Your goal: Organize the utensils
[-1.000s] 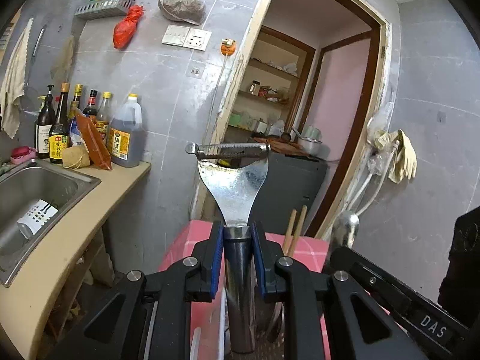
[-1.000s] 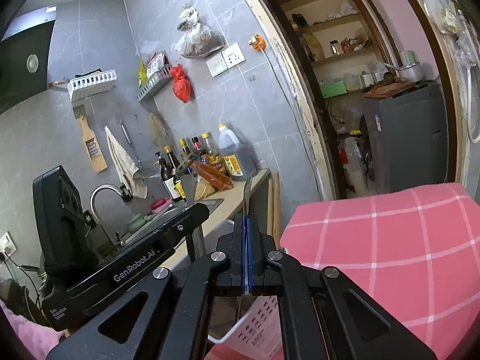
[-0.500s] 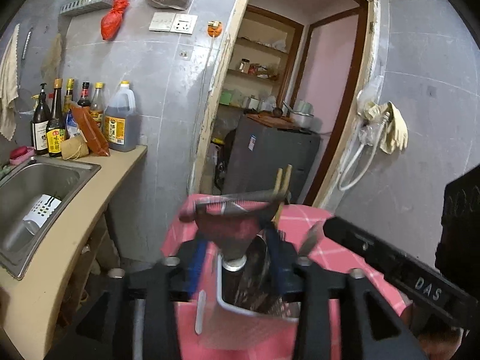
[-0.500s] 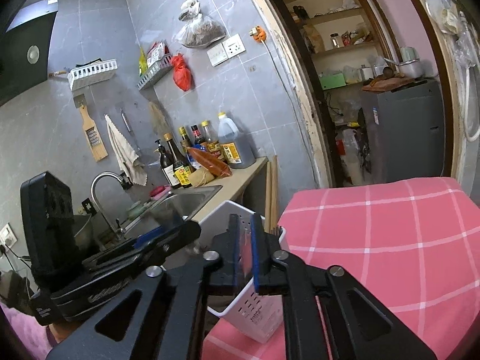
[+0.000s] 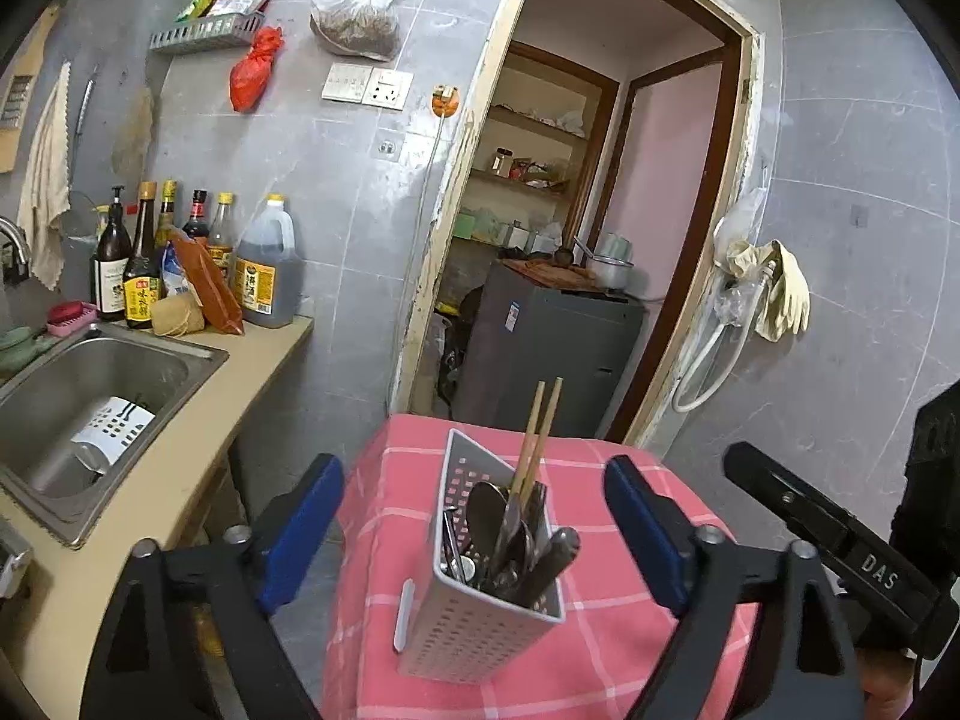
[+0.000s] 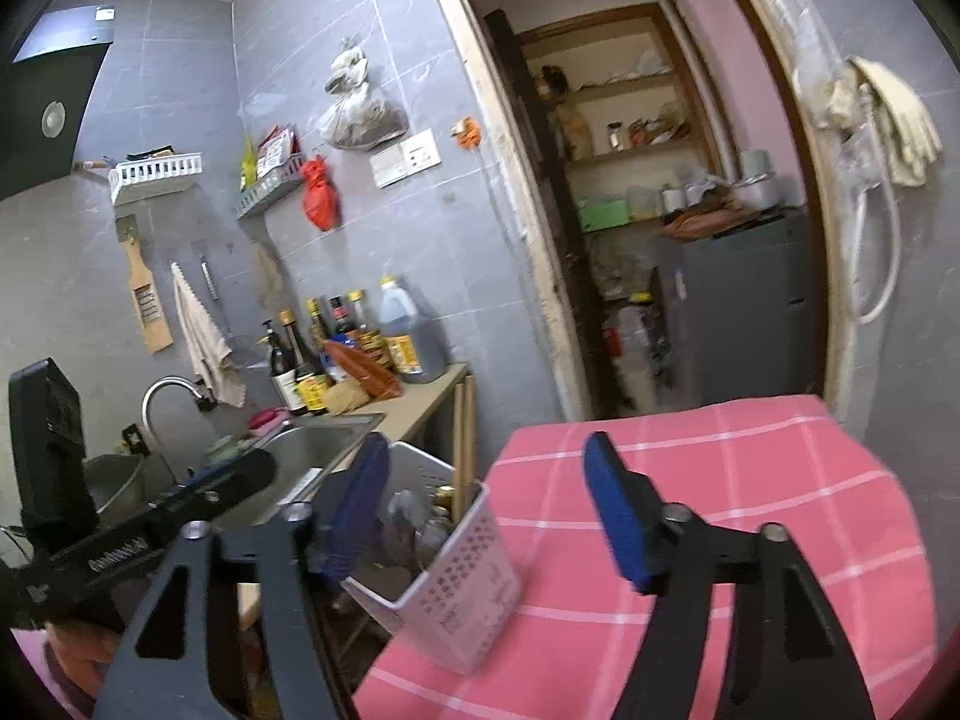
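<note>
Utensils (image 5: 516,534) stand upright in the white perforated caddy (image 5: 480,630), which rests on the pink checked tablecloth (image 5: 612,648); two wooden chopsticks (image 5: 540,432) project above the metal spoons. My left gripper (image 5: 474,516) is spread wide, blue pads either side of the caddy without contact, holding nothing. My right gripper (image 6: 486,510) is likewise fully parted and empty, with the caddy (image 6: 462,594) at its left finger (image 6: 354,510). A steel sink (image 5: 78,384) sits left of the table.

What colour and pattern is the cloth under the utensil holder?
The tablecloth is pink with a white grid check, seen best in the right wrist view, beneath the utensil holder.
</note>
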`<state>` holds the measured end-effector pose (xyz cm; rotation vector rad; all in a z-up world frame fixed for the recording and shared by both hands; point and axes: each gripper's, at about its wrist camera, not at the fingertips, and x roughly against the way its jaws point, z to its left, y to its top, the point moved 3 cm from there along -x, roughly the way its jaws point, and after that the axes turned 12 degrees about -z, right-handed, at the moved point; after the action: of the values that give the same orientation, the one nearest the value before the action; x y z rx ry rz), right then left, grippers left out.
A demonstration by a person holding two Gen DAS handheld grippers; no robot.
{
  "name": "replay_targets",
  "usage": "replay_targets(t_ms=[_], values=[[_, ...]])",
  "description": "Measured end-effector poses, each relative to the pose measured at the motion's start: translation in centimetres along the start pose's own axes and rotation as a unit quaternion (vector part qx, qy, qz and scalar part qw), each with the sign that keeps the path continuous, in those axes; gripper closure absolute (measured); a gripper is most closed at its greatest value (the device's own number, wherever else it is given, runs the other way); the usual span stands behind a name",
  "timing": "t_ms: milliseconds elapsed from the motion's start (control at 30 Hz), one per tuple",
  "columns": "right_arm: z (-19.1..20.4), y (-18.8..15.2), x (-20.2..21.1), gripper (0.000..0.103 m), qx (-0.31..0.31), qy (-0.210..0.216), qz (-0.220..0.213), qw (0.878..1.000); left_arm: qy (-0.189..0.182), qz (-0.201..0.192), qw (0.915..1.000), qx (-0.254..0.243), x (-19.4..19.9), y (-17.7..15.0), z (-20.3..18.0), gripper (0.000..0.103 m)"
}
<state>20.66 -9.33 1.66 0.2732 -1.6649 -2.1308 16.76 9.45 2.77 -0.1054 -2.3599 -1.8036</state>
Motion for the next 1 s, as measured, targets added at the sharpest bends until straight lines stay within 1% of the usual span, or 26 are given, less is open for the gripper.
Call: replay_targets(t_ms=[33,67,133,333,400,533,733,1000], values=[[-0.2,0.2,1.0,0.026,0.008,-0.009,-0.004,1.000,0.003,-0.002,1.0000,-0.001,0.4,0.1,-0.1,0.007],[-0.3,0.5,1.5,0.023,0.012,-0.013,-0.007,1.000,0.005,-0.003,1.0000,-0.003,0.7,0.1,-0.3,0.004],[-0.6,0.8,3.0,0.013,0.024,-0.027,-0.014,0.999,0.009,-0.006,0.9999,-0.007,1.8,0.0,-0.7,0.002],[-1.9,1.5,7.9,0.001,0.051,-0.070,-0.028,0.996,0.009,-0.001,0.9997,-0.021,4.4,-0.9,-1.9,0.001],[-2.3,1.5,9.5,0.001,0.062,-0.088,-0.029,0.994,0.009,-0.001,0.9995,-0.029,5.2,-1.3,-2.2,0.001],[-3.0,1.2,11.9,0.001,0.071,-0.111,-0.024,0.991,0.003,0.011,0.9991,-0.041,7.0,-2.6,-3.0,0.001],[-3.9,0.0,15.3,0.001,0.070,-0.146,-0.017,0.987,-0.003,0.034,0.9979,-0.054,9.2,-5.0,-3.2,0.001],[-4.0,-1.5,18.7,0.001,0.074,-0.179,-0.022,0.981,-0.006,0.036,0.9964,-0.077,11.7,-7.2,-3.3,0.001]])
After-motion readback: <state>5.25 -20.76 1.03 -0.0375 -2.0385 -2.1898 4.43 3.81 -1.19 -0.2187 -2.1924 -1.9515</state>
